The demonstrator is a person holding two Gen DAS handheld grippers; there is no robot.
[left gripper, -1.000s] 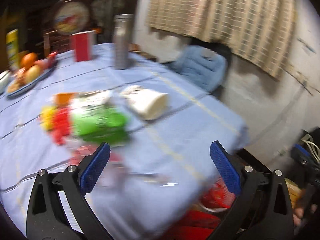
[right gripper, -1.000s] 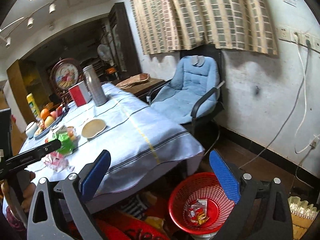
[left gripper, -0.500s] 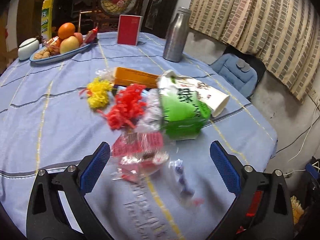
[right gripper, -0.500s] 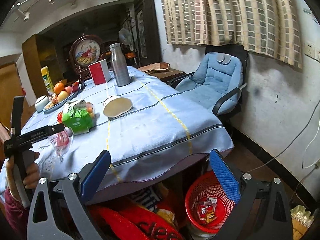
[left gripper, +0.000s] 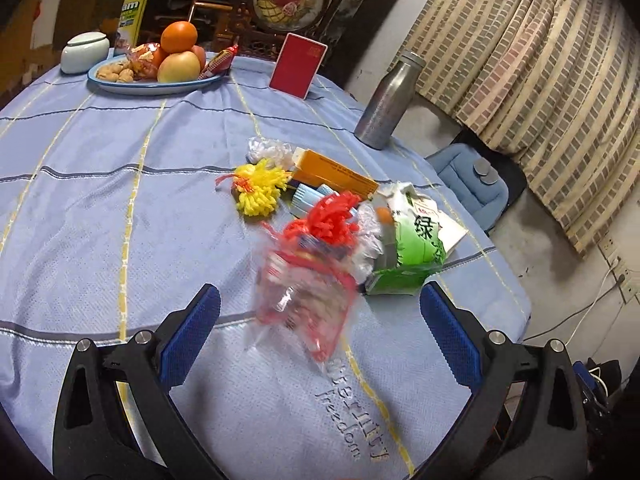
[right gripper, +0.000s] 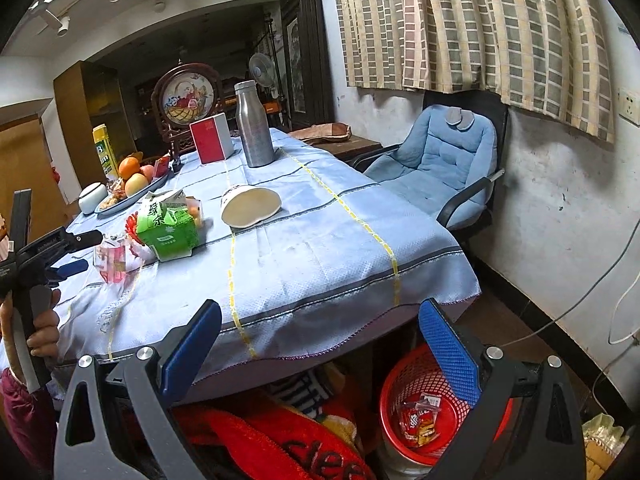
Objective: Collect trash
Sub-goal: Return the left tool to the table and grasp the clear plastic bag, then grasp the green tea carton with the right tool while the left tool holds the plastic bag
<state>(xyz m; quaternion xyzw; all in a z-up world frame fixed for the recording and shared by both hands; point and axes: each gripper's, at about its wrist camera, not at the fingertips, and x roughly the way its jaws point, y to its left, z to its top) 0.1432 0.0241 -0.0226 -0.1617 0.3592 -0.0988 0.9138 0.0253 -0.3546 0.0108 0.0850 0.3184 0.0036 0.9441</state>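
Note:
A clear plastic wrapper with red print [left gripper: 308,300] lies on the blue tablecloth, just ahead of my open, empty left gripper [left gripper: 320,332]. Behind it are a red pompom [left gripper: 332,216], a green tea carton [left gripper: 412,240], a yellow pompom [left gripper: 260,190], an orange box [left gripper: 336,174] and crumpled white plastic [left gripper: 266,148]. In the right wrist view the wrapper [right gripper: 114,260], the carton [right gripper: 168,228] and a tipped paper bowl [right gripper: 250,206] lie on the table. My right gripper [right gripper: 320,348] is open and empty, off the table's near edge, above a red trash basket [right gripper: 420,412] on the floor that holds a few wrappers.
A fruit plate [left gripper: 156,82], white lidded jar [left gripper: 84,52], red card box [left gripper: 298,66] and steel bottle [left gripper: 388,100] stand at the table's far side. A blue cushioned chair [right gripper: 440,172] stands by the wall. Red cloth [right gripper: 288,444] lies under the table.
My left gripper has swung from the table's right edge onto the litter pile and closed in on the clear wrapper. My right gripper has risen and moved nearer the table edge. Both stay open.

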